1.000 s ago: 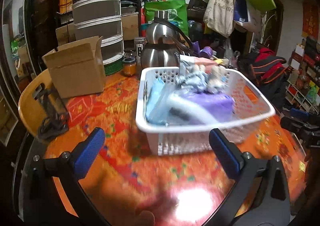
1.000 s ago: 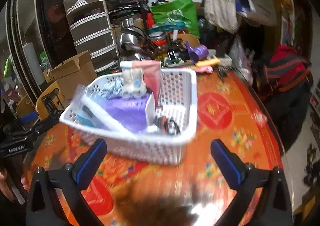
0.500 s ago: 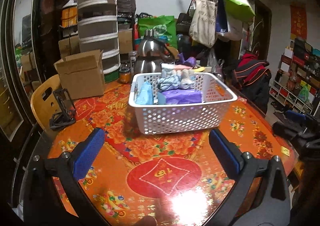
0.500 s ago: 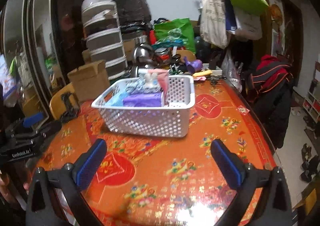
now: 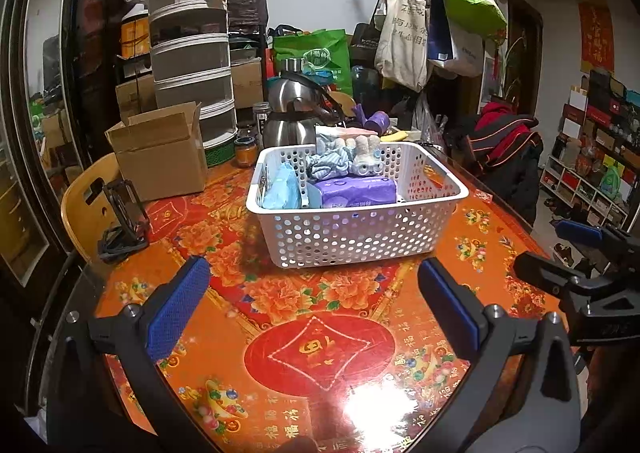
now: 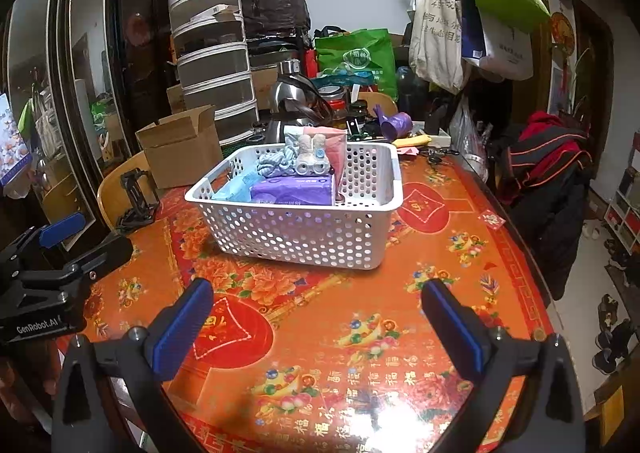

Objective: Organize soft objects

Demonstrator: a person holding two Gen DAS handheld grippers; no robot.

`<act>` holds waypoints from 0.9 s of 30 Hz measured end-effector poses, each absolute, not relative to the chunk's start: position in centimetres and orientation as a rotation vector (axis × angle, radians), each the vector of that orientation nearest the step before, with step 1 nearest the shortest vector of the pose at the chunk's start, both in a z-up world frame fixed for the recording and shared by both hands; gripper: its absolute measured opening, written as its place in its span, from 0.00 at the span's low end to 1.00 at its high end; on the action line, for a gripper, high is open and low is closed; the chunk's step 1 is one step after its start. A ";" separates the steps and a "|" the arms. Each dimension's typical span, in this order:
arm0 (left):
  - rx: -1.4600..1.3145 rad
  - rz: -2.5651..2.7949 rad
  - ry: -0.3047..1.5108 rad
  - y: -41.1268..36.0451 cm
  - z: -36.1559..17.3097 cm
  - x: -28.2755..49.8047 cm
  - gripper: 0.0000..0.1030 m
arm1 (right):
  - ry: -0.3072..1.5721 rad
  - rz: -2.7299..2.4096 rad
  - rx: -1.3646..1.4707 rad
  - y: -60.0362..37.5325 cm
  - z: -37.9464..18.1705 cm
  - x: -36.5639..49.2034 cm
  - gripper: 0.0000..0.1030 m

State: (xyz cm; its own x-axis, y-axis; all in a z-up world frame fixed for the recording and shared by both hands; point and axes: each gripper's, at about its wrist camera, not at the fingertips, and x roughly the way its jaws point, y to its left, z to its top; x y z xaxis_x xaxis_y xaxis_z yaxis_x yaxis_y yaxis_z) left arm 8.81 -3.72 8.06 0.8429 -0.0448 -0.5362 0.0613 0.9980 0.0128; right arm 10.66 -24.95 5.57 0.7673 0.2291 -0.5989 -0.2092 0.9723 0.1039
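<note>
The round table (image 5: 332, 349), covered in an orange and red patterned cloth, fills the lower part of both wrist views, and the white perforated basket (image 5: 352, 229) stands on it straight ahead of both grippers, well apart from either. The basket's long axis runs across the left wrist view, so its long near wall faces the left gripper (image 5: 312, 301) squarely; from the right gripper (image 6: 316, 313) it sits ahead and a little to the left, with a near corner turned toward that side. Inside, the soft things are bunched in the left and middle of the basket: a purple tissue pack (image 5: 356, 191) lies flat along the near wall, a light blue soft packet (image 5: 282, 191) stands at its left, a striped grey-blue cloth bundle (image 5: 326, 165) rests behind, and a small pale plush toy (image 5: 366, 159) sits on top of the purple pack. The right end of the basket looks mostly bare. Both grippers hover over the near table with blue-padded fingers spread wide and nothing between them. The left gripper appears the better placed, since the contents sit almost dead ahead of it, so a straight reach over the near rim should meet the purple pack first.
</note>
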 end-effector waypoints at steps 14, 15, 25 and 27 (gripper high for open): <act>0.021 -0.078 0.579 -3.3 7.8 9.2 1.00 | 0.663 0.237 0.030 -24.9 5.5 10.6 1.00; 0.023 -0.078 0.578 -3.3 7.8 9.2 1.00 | 0.663 0.238 0.029 -24.9 5.5 10.6 1.00; 0.020 -0.082 0.583 -3.3 7.6 9.2 1.00 | 0.659 0.234 0.028 -24.9 5.5 10.5 1.00; 0.025 -0.079 0.580 -3.4 7.6 9.2 1.00 | 0.658 0.234 0.028 -24.9 5.5 10.5 1.00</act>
